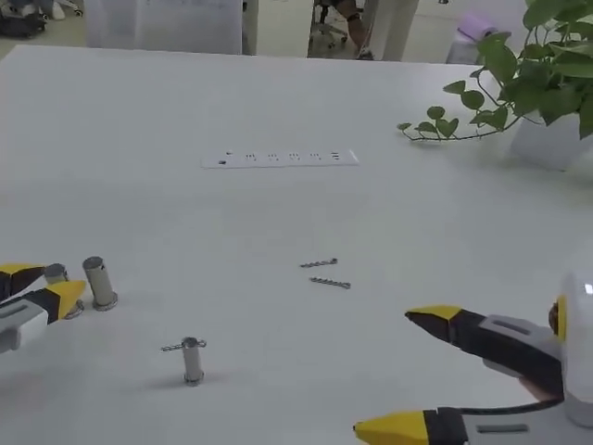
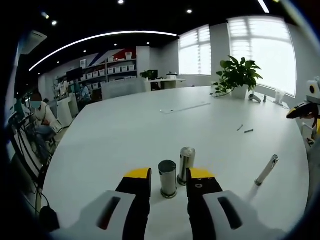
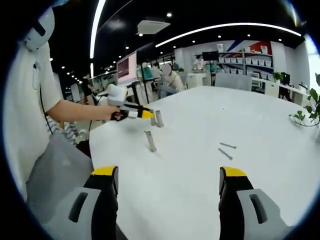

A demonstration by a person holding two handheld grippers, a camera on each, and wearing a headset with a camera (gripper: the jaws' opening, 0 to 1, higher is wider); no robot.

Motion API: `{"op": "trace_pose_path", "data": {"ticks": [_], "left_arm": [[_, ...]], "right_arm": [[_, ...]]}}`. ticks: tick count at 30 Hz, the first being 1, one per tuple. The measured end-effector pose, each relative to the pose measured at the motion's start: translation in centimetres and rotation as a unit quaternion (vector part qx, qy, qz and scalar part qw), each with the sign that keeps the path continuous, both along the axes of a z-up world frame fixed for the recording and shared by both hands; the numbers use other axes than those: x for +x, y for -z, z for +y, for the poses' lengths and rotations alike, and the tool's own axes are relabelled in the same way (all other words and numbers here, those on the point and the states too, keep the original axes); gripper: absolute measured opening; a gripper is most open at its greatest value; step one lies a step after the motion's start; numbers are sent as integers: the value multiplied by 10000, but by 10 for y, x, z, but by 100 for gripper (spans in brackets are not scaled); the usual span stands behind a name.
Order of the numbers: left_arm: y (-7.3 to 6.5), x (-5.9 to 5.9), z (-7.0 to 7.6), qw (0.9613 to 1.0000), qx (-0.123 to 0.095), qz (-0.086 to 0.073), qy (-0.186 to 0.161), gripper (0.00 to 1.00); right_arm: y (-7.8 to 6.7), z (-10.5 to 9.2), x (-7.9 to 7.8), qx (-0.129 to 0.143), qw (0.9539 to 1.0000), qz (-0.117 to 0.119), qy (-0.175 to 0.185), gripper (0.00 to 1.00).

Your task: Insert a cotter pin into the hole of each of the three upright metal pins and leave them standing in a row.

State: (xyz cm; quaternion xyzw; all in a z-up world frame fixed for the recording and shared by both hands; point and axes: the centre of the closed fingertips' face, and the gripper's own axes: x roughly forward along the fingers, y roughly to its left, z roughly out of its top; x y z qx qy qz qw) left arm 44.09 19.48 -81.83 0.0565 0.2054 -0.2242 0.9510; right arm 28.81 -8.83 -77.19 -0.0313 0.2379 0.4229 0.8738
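Three grey metal pins stand upright at the table's left. My left gripper (image 1: 42,281) (image 2: 168,175) is open, with its yellow-tipped jaws straddling the first pin (image 1: 56,273) (image 2: 167,178) and a small gap on each side. The second pin (image 1: 99,283) (image 2: 186,165) stands close beside it. The third pin (image 1: 192,359) (image 2: 266,170) (image 3: 150,141) stands apart, with a cotter pin (image 1: 174,348) through its top. Two loose cotter pins (image 1: 319,263) (image 1: 331,283) (image 3: 227,145) lie mid-table. My right gripper (image 1: 406,371) (image 3: 169,172) hovers wide open and holds nothing, near the front right.
A white power strip (image 1: 278,158) lies flat further back on the white table (image 1: 417,213). A leafy plant (image 1: 537,65) in a white pot (image 1: 551,144) stands at the back right. People sit at desks in the background.
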Motion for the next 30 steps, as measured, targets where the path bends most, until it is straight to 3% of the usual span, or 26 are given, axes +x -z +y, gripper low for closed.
{"op": "trace_pose_path", "data": {"ticks": [14,30], "left_arm": [[14,3,0,9997,-101,220,47,12],[13,3,1,9996,-250,110,72,11]], "right_arm": [[4,2,2,-67,10000,36,62,82],[10,4,3,-183,9998,60,71,80]]}}
